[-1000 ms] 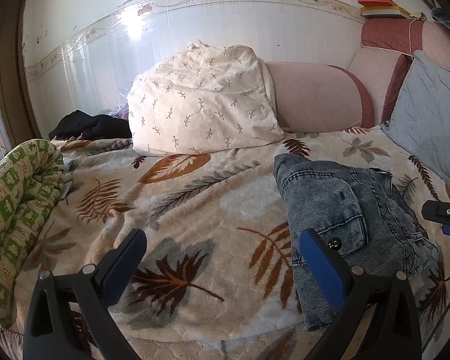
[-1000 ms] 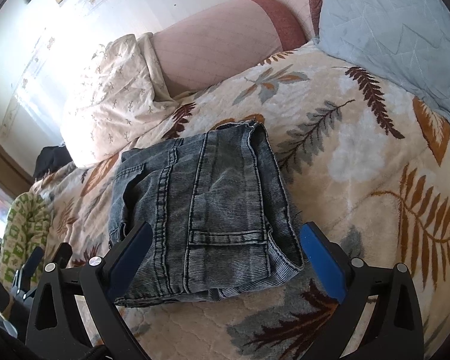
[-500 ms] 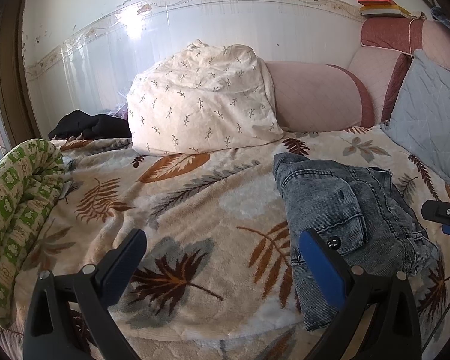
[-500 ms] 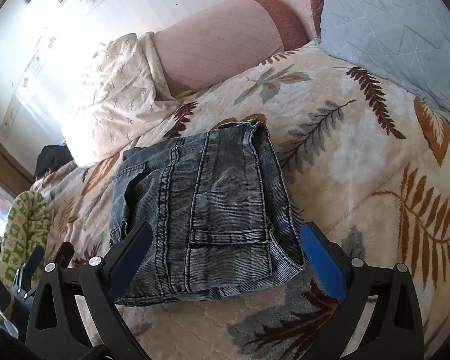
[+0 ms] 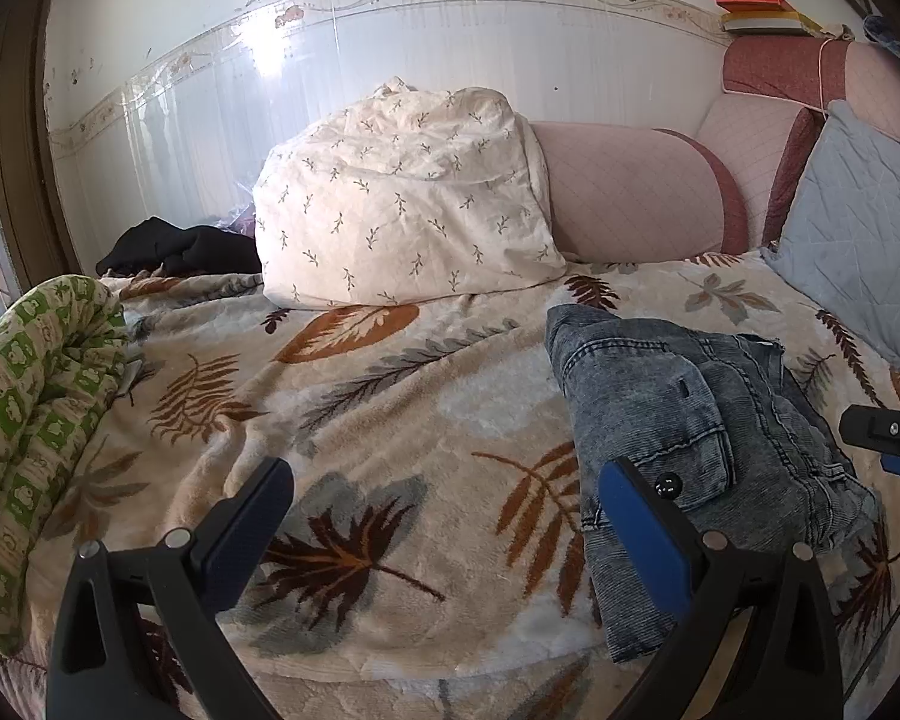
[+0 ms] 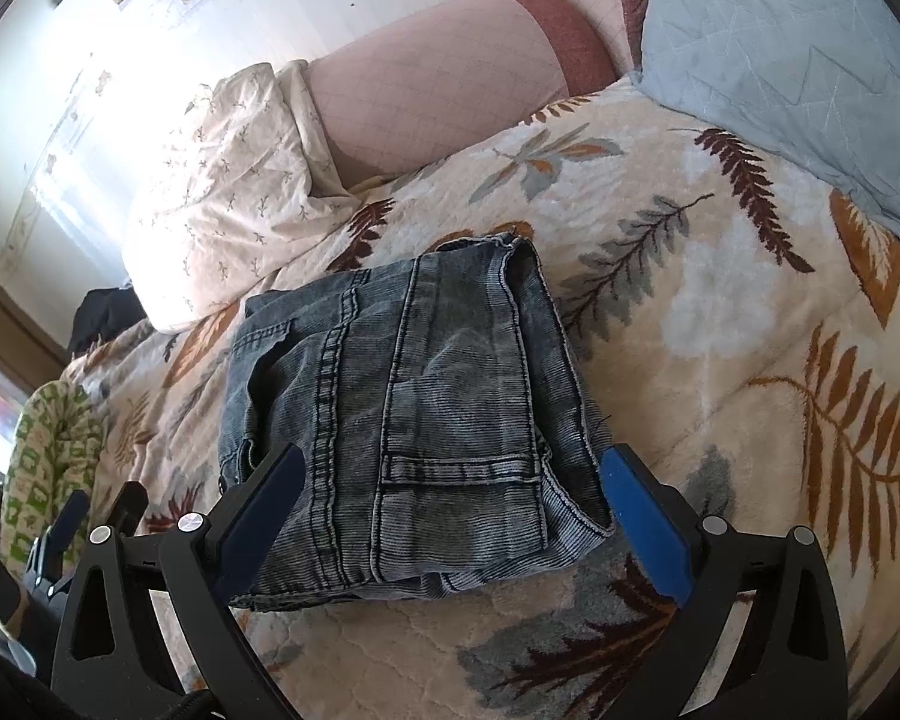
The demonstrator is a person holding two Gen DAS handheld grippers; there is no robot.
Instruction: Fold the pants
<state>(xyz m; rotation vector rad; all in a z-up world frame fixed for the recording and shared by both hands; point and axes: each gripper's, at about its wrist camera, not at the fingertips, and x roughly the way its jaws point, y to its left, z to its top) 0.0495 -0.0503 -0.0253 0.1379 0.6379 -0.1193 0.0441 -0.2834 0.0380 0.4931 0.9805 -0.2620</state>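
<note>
Leaf-print blanket (image 6: 720, 300) under folded pants (image 6: 414, 408)

The folded pants (image 6: 408, 420) lie on the bed's blanket (image 5: 390, 420). Behind them a bolster (image 5: 630, 198) rests against the wall, a pillow (image 5: 408, 204) to its left, a cushion (image 5: 858, 228) to the right.

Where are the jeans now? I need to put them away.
Folded on the leaf-print blanket, the jeans lie centre in the right wrist view, below the pink bolster.
</note>
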